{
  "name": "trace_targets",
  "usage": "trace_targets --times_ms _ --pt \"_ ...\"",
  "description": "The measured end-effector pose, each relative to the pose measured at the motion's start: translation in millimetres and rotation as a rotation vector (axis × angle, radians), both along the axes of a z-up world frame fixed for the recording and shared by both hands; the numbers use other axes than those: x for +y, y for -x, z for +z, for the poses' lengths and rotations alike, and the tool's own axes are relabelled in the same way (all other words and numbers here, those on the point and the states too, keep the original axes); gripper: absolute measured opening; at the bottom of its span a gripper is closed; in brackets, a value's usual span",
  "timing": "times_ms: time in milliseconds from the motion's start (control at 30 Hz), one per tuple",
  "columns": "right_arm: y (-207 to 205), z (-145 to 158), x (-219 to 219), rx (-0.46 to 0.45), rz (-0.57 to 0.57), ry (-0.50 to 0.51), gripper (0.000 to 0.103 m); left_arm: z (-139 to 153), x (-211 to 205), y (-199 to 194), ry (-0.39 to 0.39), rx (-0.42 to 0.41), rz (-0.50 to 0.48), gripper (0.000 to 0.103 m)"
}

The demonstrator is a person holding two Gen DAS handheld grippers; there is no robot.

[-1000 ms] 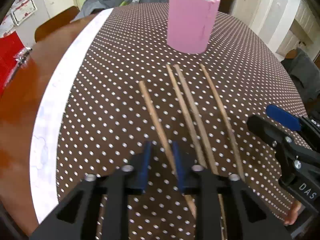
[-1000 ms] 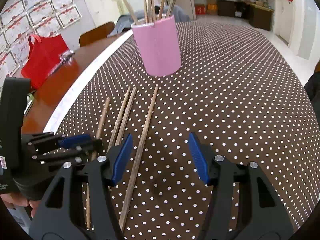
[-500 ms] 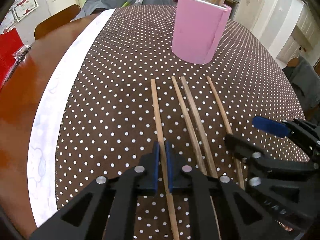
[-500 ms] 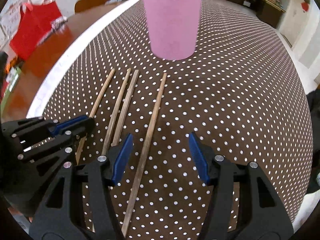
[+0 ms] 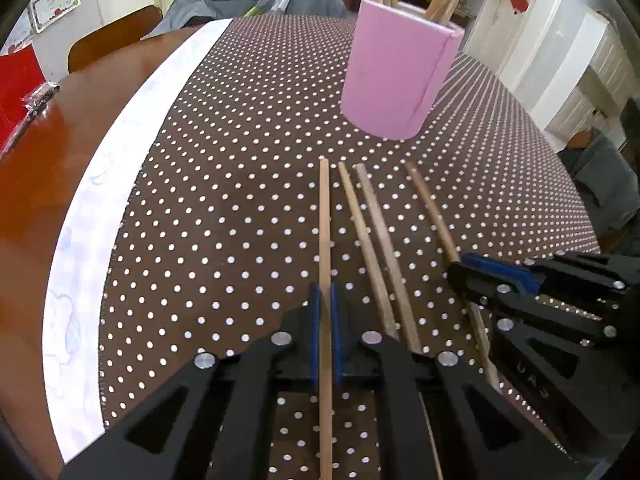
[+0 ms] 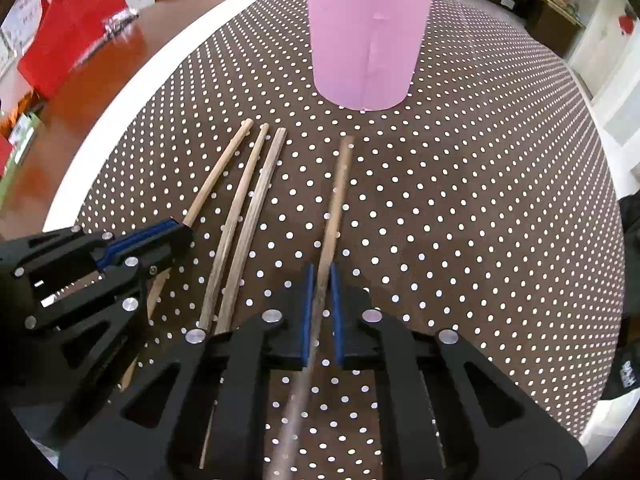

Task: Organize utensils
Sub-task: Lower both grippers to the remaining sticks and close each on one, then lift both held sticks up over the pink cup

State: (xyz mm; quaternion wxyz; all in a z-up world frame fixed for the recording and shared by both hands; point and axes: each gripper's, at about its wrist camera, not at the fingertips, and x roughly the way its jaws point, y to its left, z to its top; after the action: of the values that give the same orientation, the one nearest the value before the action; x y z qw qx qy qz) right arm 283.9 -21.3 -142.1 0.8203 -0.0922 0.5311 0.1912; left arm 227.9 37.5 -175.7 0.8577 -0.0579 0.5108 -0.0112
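Four wooden chopsticks lie side by side on the dotted brown tablecloth (image 5: 240, 200), in front of a pink holder (image 5: 396, 76) (image 6: 368, 36) with several sticks in it. My left gripper (image 5: 325, 300) (image 6: 176, 236) is shut on the leftmost chopstick (image 5: 324, 220) (image 6: 218, 176), which runs straight out between its blue pads. My right gripper (image 6: 320, 280) (image 5: 480, 276) has its jaws closing on the rightmost chopstick (image 6: 338, 192) (image 5: 430, 208), pads pressing both sides. The two middle chopsticks (image 5: 368, 232) (image 6: 240, 216) lie free between the grippers.
The cloth's white border (image 5: 120, 128) curves along the left, with bare wooden table (image 5: 32, 160) beyond. A red bag (image 6: 68, 36) stands on that wood. A chair back (image 5: 112, 36) and grey clothing (image 5: 240, 4) are at the far side.
My right gripper went from wide open to closed around the rightmost chopstick. My left gripper tightened on the leftmost chopstick, which swung straight in line with its fingers.
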Motion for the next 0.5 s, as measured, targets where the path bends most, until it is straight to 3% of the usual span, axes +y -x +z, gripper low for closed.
trace_targets --times_ms 267,500 --pt "8.3 9.5 -31.1 -0.058 -0.015 -0.131 0.007 18.2 -0.4 10.6 0.003 -0.078 0.007 0.006" --pt "24.2 45.1 -63.1 -0.155 -0.012 -0.315 0.006 61.6 -12.6 29.2 0.052 -0.230 -0.039 0.006"
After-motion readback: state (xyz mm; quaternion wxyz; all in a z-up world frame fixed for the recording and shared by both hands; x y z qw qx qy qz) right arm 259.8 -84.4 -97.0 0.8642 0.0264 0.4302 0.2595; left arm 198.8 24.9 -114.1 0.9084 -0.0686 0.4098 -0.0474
